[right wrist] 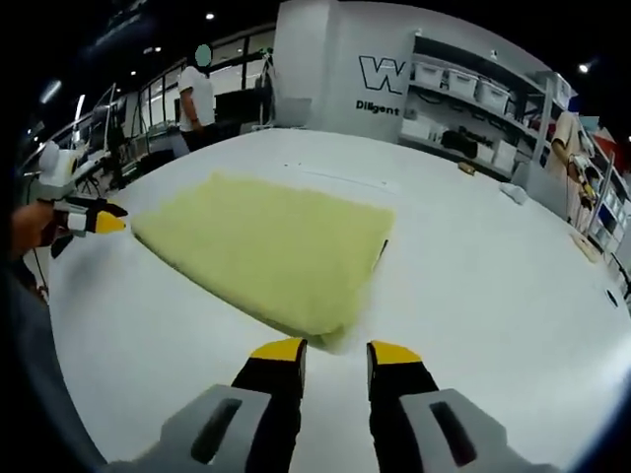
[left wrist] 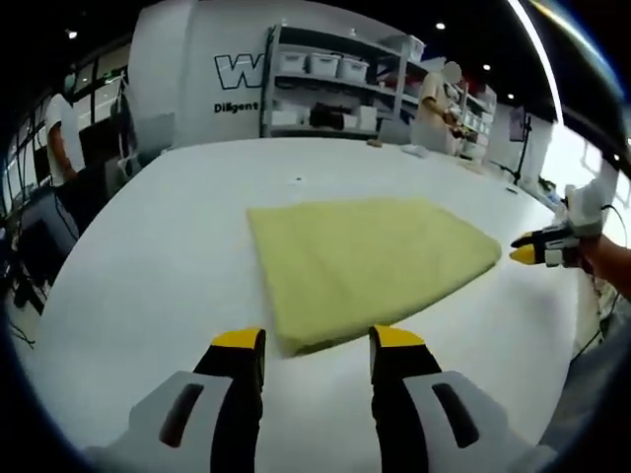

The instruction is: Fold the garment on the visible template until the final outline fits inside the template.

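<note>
A pale yellow garment (left wrist: 365,266) lies folded flat on the white table (left wrist: 158,256). My left gripper (left wrist: 317,345) is open just short of the garment's near corner, nothing between its fingers. In the right gripper view the same garment (right wrist: 266,246) spreads ahead, and my right gripper (right wrist: 336,353) is open with the cloth's near corner just in front of its tips. A short dark line (right wrist: 383,249), perhaps the template, shows at the cloth's right edge. Each gripper shows small in the other's view, right gripper (left wrist: 537,251) and left gripper (right wrist: 99,219), beside opposite corners.
Shelves with white bins (left wrist: 325,89) stand beyond the table's far edge. One person (left wrist: 434,103) stands by the shelves and another (right wrist: 197,94) at the table's far side. Small items (right wrist: 513,192) lie near the far edge.
</note>
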Demonstrator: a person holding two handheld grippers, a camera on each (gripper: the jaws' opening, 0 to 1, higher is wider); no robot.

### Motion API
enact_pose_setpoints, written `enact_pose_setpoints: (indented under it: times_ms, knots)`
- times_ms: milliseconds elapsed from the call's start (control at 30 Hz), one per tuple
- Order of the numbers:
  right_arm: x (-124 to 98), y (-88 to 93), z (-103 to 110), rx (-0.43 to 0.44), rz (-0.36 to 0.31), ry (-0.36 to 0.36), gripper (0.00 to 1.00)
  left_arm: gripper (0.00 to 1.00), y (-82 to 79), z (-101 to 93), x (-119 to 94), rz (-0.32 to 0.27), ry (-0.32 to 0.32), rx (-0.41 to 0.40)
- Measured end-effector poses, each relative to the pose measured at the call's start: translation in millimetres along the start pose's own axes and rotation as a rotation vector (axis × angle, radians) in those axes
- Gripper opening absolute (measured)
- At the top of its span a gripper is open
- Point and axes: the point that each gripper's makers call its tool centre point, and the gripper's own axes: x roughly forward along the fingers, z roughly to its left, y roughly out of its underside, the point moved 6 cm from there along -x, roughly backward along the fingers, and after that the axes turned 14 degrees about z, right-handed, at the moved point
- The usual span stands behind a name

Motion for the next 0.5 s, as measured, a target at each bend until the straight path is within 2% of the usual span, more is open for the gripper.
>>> enact_pose_setpoints:
  times_ms: [233, 500]
  knots:
    - [9, -2.4, -1, -0.014, 0.015, -0.006, 0.19, 0.36, -0.5, -3.7, 7, 0.009, 0.011, 0.007]
    - [16, -1.8, -2, -0.027, 0.038, -0.009, 0.18, 0.35, -2.0, 1.2, 13, 0.020, 0.013, -0.009]
